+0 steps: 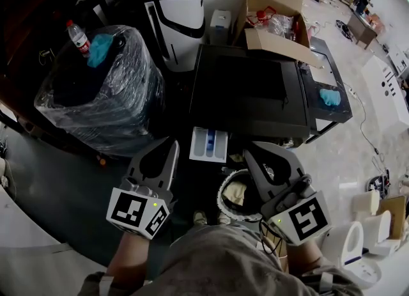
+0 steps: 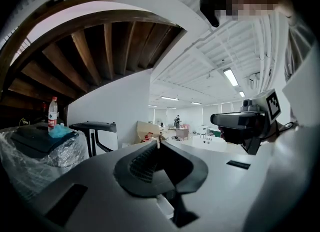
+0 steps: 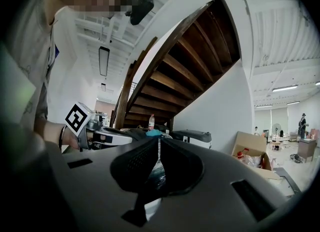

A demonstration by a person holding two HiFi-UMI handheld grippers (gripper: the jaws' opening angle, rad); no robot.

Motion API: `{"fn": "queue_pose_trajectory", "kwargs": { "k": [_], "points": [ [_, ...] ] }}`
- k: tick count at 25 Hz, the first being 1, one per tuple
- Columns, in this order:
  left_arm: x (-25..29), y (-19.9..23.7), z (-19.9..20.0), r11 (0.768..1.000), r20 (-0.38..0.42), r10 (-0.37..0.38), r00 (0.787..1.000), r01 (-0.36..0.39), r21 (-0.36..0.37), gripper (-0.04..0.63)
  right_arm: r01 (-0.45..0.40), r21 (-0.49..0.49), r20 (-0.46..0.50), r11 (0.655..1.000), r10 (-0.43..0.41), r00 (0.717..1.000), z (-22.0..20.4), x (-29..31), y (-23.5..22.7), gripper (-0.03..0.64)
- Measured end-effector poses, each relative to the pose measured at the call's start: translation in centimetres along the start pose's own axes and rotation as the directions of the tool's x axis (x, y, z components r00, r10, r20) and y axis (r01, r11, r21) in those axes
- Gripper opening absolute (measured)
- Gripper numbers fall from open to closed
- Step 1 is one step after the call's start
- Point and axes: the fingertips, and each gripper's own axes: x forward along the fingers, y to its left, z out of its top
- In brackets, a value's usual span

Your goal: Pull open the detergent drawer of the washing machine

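Hovering nearest the person, the left gripper (image 1: 168,148) and the right gripper (image 1: 252,151) both have their jaws pressed together on nothing. Just past their tips, at twelve o'clock between them, the white detergent drawer (image 1: 209,144) sticks out of the dark washing machine (image 1: 249,90). Farther off sit a cardboard box (image 1: 275,16) at one o'clock and a plastic-wrapped bundle (image 1: 96,96) at ten.

Grey wedge-shaped shells are seen on the left gripper (image 1: 170,146) and right gripper (image 1: 251,151) — each backed by a black-and-white marker cube (image 1: 137,211) with a small green light (image 1: 155,204) — and grey-brown clothing (image 1: 223,264) is worn.
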Motion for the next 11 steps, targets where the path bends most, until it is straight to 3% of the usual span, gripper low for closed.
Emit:
{"fn": "queue_pose_trajectory", "kwargs": {
  "k": [11],
  "points": [
    [0.25,-0.09,0.02,1.000,-0.024,-0.017,1.000,0.017,0.011,0.028,0.004,-0.001,-0.014,1.000,-0.004,1.000,-0.78,0.96,-0.53,0.038]
  ]
}}
